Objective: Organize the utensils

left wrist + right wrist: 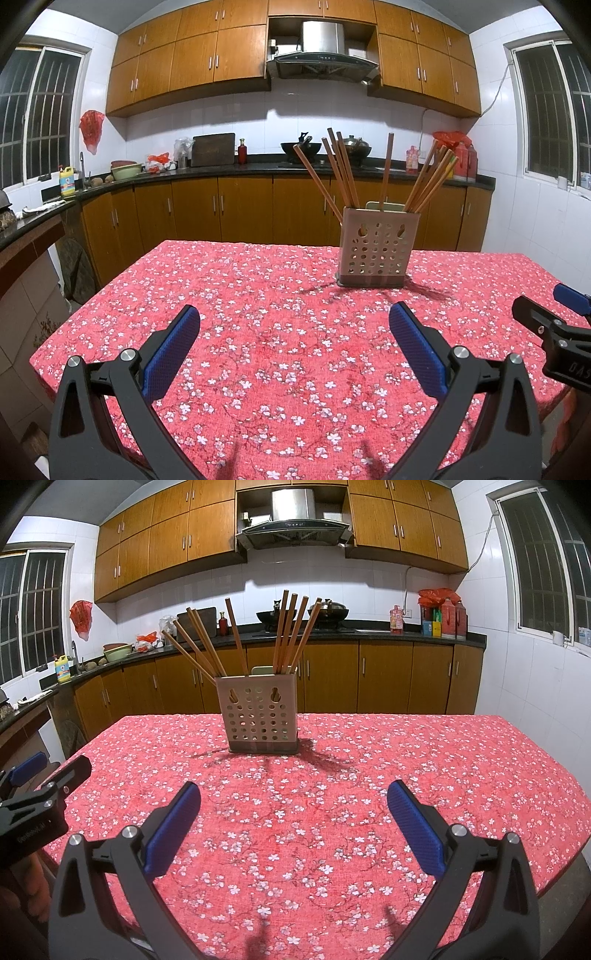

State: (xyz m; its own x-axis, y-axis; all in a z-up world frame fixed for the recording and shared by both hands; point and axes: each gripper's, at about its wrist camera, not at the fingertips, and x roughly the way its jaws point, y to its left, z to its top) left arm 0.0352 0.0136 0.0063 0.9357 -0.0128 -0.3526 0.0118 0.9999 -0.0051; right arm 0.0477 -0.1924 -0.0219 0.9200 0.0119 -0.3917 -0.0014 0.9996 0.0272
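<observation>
A beige perforated utensil holder [376, 248] stands upright on the red floral tablecloth [280, 317], with several wooden chopsticks [341, 173] fanned out of its top. In the right wrist view the holder [261, 716] and chopsticks [288, 635] sit ahead at the middle of the table. My left gripper [294, 321] is open and empty, low over the cloth, short of the holder and left of it. My right gripper [293, 795] is open and empty, in front of the holder. Each gripper shows at the edge of the other's view: the right one [554, 325], the left one [40, 794].
The table [480, 775] ends at a far edge behind the holder and at side edges left and right. A chair back [384, 205] shows behind the holder. Beyond are wooden cabinets, a black counter [221, 171] with pots, bottles and a range hood above.
</observation>
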